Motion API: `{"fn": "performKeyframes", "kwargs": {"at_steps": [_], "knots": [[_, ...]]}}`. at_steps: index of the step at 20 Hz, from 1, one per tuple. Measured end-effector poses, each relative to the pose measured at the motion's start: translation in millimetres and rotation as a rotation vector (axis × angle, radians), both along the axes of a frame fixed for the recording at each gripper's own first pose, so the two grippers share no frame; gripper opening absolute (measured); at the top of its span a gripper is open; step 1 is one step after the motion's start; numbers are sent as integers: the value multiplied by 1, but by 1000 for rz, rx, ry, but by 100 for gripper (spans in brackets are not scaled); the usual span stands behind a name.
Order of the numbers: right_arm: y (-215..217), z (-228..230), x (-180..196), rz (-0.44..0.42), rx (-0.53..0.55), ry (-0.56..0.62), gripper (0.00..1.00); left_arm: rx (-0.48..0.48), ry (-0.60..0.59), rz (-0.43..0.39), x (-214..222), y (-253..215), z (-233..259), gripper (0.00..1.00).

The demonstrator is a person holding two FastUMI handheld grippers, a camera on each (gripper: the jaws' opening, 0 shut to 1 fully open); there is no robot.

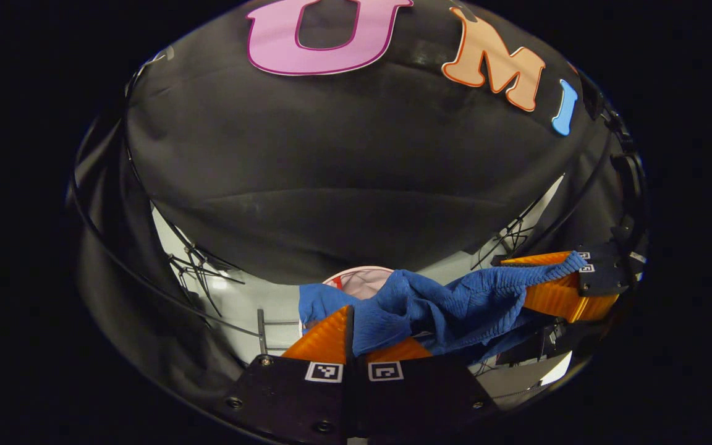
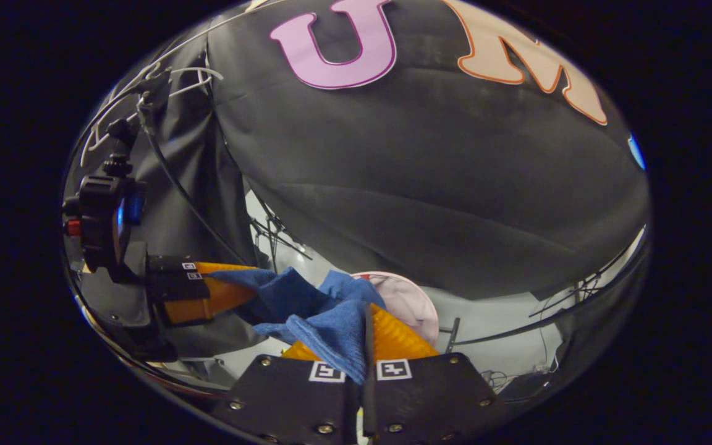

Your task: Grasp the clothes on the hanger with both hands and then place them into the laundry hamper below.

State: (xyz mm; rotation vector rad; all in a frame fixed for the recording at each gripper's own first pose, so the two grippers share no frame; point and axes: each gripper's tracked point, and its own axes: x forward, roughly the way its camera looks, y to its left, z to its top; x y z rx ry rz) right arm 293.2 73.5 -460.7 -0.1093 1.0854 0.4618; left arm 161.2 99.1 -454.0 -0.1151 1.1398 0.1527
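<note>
A blue knitted garment hangs stretched between my two grippers. In the left gripper view my left gripper is shut on one end of it, orange fingers pressed together with cloth between them. The right gripper shows at the right, shut on the other end. In the right gripper view my right gripper pinches the blue garment, and the left gripper holds it at the left. A pale pink laundry hamper sits below, behind the cloth, also seen as the round hamper.
A white hanger hangs at the upper left of the right gripper view, bare. Black cloth walls surround the booth. A pale floor with thin black rack legs lies below. A black cable runs down the left side.
</note>
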Motion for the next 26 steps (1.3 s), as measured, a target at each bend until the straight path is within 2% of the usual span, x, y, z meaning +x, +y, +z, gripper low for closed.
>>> {"fn": "performKeyframes", "kwargs": {"at_steps": [1, 2, 3, 4, 5, 6, 8, 9, 10, 11, 12, 13, 14, 15, 16, 23, 24, 25, 26], "knots": [[-2, 0, 1, -10, 1, 3, 9, 3, 16, 6, -3, 1, -2, 2], [-6, 3, 2, -20, 0, -2, 13, 3, 32, 8, -6, 1, -2, 2], [-11, 5, 1, -24, -7, -5, 33, 6, 30, 1, -6, 1, 0, 6], [-15, 6, 3, -24, -21, -10, 21, 15, 32, -7, -8, 3, 1, 8], [-18, 5, 4, -20, -30, -13, 34, 38, 14, -24, -5, 7, 2, 26], [-19, 3, 2, -17, -36, -10, 29, 57, 1, -41, 2, 9, 6, 45], [-21, 3, 2, -13, -39, -13, 53, 89, -11, -63, 12, 8, 8, 81], [-21, 3, 2, -12, -35, -13, 60, 100, -12, -68, 15, 9, 10, 90], [-22, 3, 4, -13, -33, -15, 64, 107, -15, -68, 17, 9, 10, 90], [-22, 3, 5, -19, -29, -24, 76, 112, -16, -66, 20, 9, 11, 95], [-23, 3, 8, -22, -30, -32, 77, 114, -17, -66, 21, 8, 12, 98], [-22, 4, 9, -25, -29, -36, 91, 115, -21, -66, 20, 8, 13, 99], [-22, 5, 11, -29, -26, -40, 92, 117, -25, -66, 15, 12, 14, 99], [-21, 6, 11, -30, -23, -42, 84, 119, -29, -66, 15, 13, 15, 99], [-22, 5, 11, -34, -23, -46, 92, 120, -34, -68, 16, 14, 15, 99], [-26, 9, 18, -38, -31, -71, 94, 141, -74, -73, 25, 18, 26, 99], [-26, 10, 20, -41, -28, -74, 100, 146, -81, -76, 25, 18, 28, 99], [-25, 11, 22, -49, -22, -81, 95, 153, -92, -81, 26, 20, 33, 99], [-25, 15, 25, -59, -15, -94, 100, 159, -111, -89, 33, 18, 39, 99]]}}
